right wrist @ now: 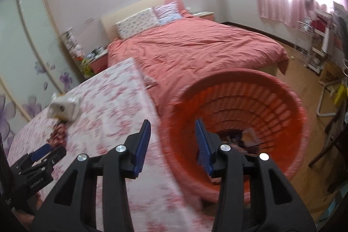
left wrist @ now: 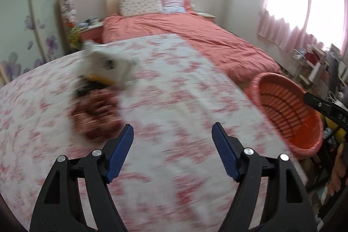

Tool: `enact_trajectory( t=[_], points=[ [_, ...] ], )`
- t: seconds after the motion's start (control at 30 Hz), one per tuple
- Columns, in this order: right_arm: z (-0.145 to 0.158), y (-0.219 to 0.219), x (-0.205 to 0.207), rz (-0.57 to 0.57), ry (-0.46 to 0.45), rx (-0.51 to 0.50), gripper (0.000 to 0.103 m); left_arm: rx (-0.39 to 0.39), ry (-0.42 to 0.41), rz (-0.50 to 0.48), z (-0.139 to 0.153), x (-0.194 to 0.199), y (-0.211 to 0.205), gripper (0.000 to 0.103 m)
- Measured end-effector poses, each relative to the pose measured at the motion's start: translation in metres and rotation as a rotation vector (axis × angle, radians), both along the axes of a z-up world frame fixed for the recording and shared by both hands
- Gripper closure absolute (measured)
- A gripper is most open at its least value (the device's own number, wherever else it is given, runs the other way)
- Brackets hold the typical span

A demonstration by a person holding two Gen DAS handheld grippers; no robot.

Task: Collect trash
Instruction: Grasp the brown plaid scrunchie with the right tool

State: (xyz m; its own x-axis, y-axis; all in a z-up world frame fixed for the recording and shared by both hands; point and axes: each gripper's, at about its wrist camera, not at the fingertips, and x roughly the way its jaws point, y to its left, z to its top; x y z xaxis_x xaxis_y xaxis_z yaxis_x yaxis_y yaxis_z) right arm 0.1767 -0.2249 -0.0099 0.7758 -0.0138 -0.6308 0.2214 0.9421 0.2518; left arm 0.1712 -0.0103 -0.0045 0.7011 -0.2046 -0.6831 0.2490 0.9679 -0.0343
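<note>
Trash lies on a table covered with a pink-and-white floral cloth (left wrist: 174, 88): a white crumpled wrapper (left wrist: 108, 64) with yellow and black markings on its near edge, and just near of it, touching, a dark red-brown wrapper (left wrist: 95, 114). Both are blurred in the left wrist view. In the right wrist view the white wrapper (right wrist: 63, 109) sits toward the far left of the cloth, with the red-brown wrapper (right wrist: 57, 133) just near of it.

Left gripper (left wrist: 173, 132): jaws spread wide, nothing between the blue pads (left wrist: 120, 153). It is positioned over the cloth, to the right of the red-brown wrapper and slightly nearer.

Right gripper (right wrist: 173, 128): jaws parted to a moderate gap, nothing held. It spans the right edge of the table and the rim of an orange slatted basket (right wrist: 282, 114). The basket stands on the wooden floor, beside the right edge of the table. Dark items rest on the basket bottom (right wrist: 248, 138); they are too blurred to identify.

A bed with a coral cover (right wrist: 195, 47) lies beyond the table.
</note>
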Motion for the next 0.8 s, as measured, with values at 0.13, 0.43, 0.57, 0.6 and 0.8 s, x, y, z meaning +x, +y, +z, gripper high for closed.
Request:
enact_trajectory(
  t=[0.13, 0.43, 0.57, 0.6, 0.8],
  points=[
    [0.003, 0.047, 0.014, 0.089, 0.014, -0.024, 0.061, 0.011, -0.003, 0.087, 0.000, -0.002, 0.045, 0.029],
    [-0.001, 0.159, 0.048, 0.288, 0.061, -0.074, 0.061, 0.029, 0.001, 0.265, -0.004, -0.003, 0.137, 0.029],
    [-0.007, 0.201, 0.064, 0.355, 0.093, -0.082, 0.061, 0.023, 0.006, 0.310, -0.005, -0.006, 0.163, 0.029],
    [-0.009, 0.212, 0.068, 0.371, 0.100, -0.083, 0.062, 0.021, 0.009, 0.321, -0.005, -0.007, 0.168, 0.029],
    [-0.015, 0.254, 0.090, 0.424, 0.124, -0.096, 0.066, -0.001, 0.022, 0.361, -0.010, -0.007, 0.198, 0.029]
  ],
)
